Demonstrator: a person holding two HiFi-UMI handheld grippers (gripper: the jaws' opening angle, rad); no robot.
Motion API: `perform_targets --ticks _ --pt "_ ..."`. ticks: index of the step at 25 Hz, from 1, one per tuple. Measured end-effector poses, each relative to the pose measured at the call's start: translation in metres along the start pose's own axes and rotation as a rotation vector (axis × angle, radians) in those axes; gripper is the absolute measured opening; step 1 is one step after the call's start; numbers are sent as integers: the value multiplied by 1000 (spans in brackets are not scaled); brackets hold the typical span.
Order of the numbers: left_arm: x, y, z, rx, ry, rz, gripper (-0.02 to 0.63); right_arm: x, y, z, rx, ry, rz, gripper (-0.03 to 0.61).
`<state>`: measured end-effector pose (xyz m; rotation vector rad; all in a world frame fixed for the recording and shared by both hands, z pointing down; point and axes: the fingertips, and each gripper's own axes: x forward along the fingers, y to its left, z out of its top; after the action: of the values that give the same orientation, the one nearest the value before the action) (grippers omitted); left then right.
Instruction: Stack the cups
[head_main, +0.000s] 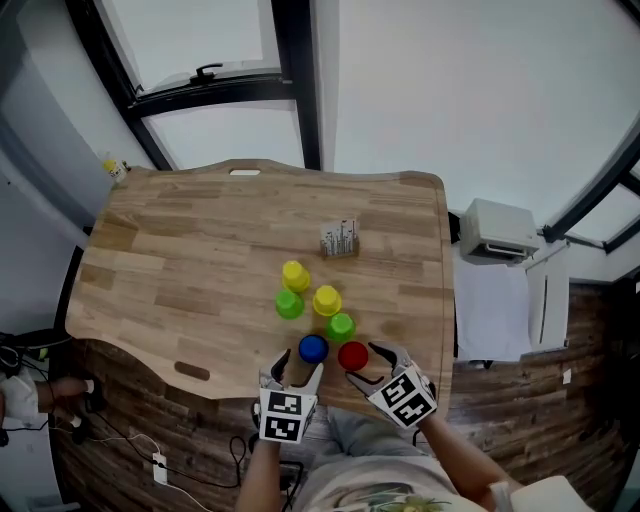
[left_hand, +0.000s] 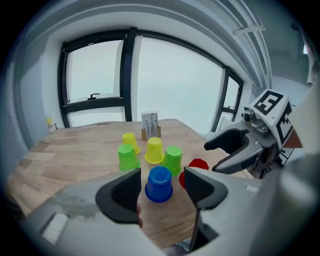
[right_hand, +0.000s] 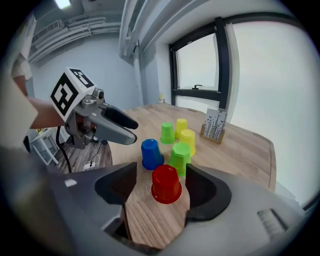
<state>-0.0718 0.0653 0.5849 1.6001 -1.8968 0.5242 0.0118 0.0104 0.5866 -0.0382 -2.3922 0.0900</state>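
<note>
Several upside-down cups stand close together on the wooden table (head_main: 180, 270). Nearest me are a blue cup (head_main: 313, 348) and a red cup (head_main: 352, 355), with two green cups (head_main: 340, 326) (head_main: 289, 303) and two yellow cups (head_main: 326, 300) (head_main: 295, 275) behind them. My left gripper (head_main: 296, 372) is open, and the blue cup (left_hand: 159, 184) shows in the gap between its pads, untouched. The right gripper (head_main: 372, 366) is open too, with the red cup (right_hand: 166, 183) framed between its pads and clear of both. Each gripper shows in the other's view: the right gripper (left_hand: 214, 156) and the left gripper (right_hand: 131, 131).
A small holder with patterned cards (head_main: 340, 240) stands behind the cups. The table's front edge runs just under both grippers. A small yellow bottle (head_main: 117, 170) sits at the far left corner. A white box unit (head_main: 498, 232) stands off the table's right side.
</note>
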Motion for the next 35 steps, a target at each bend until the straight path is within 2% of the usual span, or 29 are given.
perform_targets --ticks 3,8,12,15,24,30,35 --pt "16 -1 -3 25 33 -23 267 11 -2 -8 -4 39 9 310" --pt "37 -2 -17 19 88 -53 267 26 -2 -18 -22 87 14 307" --pt "42 -1 -21 20 114 -73 267 29 -3 -24 -20 106 22 267" --pt "46 -1 -22 29 124 -82 267 28 -6 -25 -15 104 16 206" --pt "51 2 -24 45 136 -76 267 20 -15 -24 -11 96 4 204" --pt "50 4 -26 32 139 -76 218 13 -42 -28 24 94 -53 202" --pt "50 6 -28 31 139 -80 215 7 -65 -33 64 100 -103 202"
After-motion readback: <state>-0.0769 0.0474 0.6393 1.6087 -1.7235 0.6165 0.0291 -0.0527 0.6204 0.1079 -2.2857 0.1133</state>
